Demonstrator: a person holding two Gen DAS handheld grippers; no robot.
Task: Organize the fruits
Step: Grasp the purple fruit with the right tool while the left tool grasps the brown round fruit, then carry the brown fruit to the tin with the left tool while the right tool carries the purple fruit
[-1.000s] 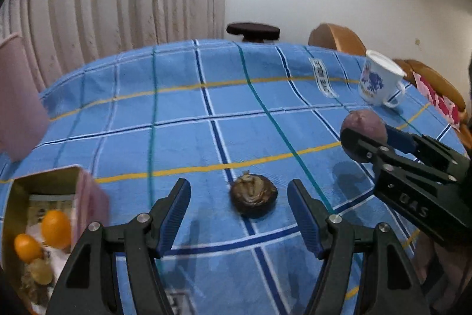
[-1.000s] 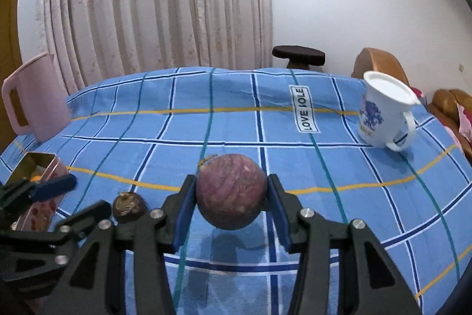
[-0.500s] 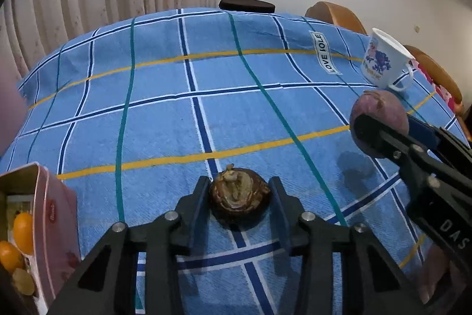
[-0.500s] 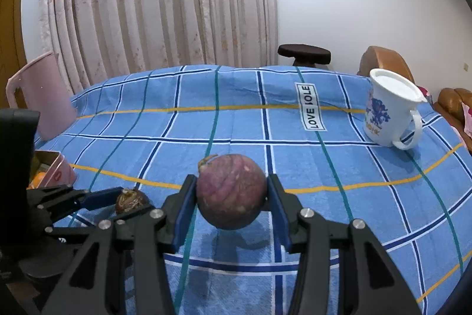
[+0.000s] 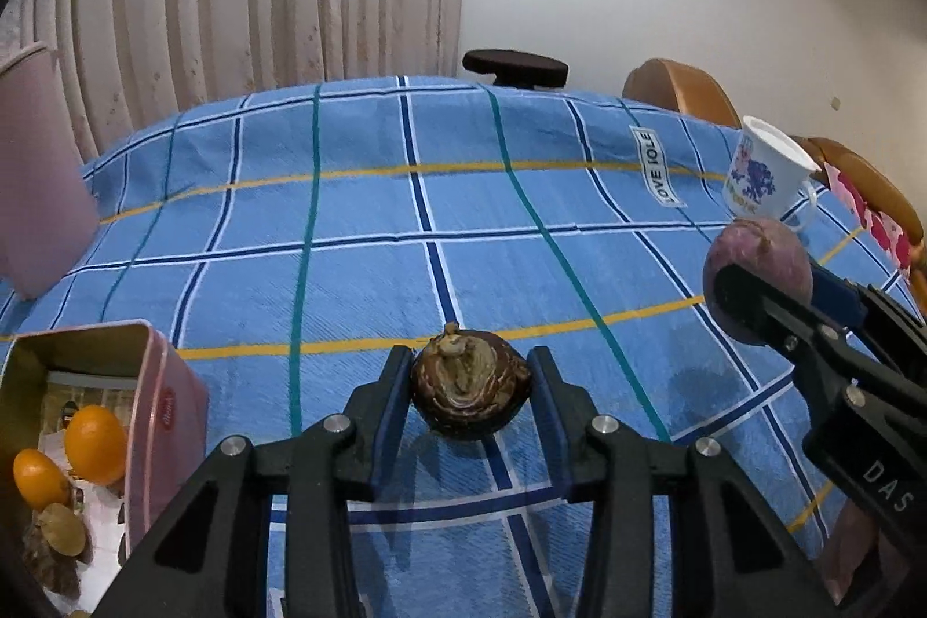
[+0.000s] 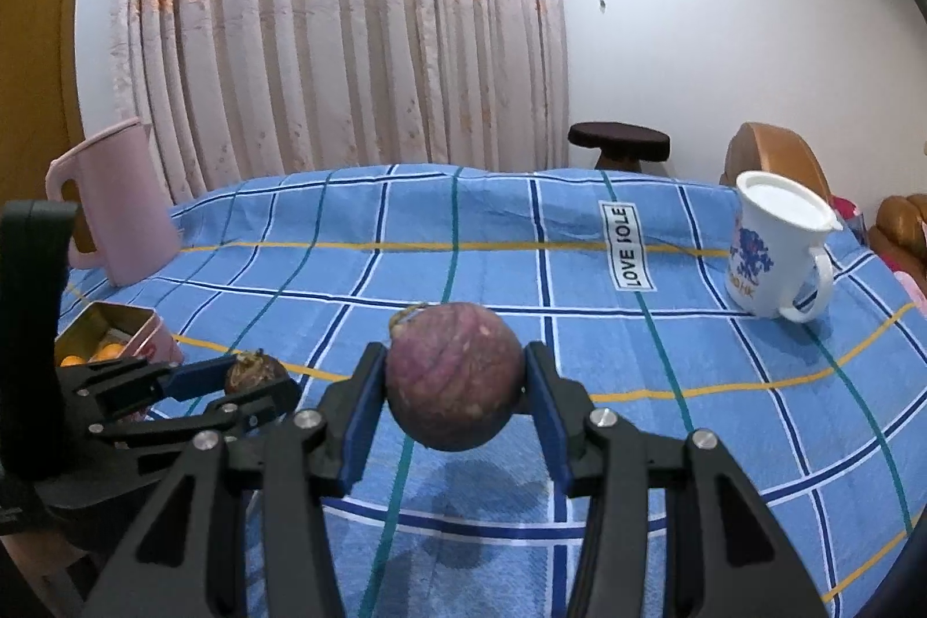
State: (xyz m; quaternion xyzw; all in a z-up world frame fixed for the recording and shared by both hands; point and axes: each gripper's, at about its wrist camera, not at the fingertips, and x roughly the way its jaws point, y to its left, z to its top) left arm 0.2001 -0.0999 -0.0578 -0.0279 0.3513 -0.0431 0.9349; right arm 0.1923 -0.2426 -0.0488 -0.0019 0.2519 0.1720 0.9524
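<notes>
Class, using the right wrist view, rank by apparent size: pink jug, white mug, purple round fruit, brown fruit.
1. Purple round fruit, nearest the camera, so unsure
2. Pink plastic jug and white printed mug, too alike to rank
3. Small brown fruit

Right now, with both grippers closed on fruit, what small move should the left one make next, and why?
Probably carry it toward the pink tin. The left gripper clamps the dark brown fruit just above the blue cloth, and the open tin beside it already holds oranges.

My cloth (image 5: 359,270) was blue with yellow, teal and navy checks; the fruit (image 6: 455,375) purple; the tin (image 5: 168,403) pink; the mug (image 6: 770,259) white.
</notes>
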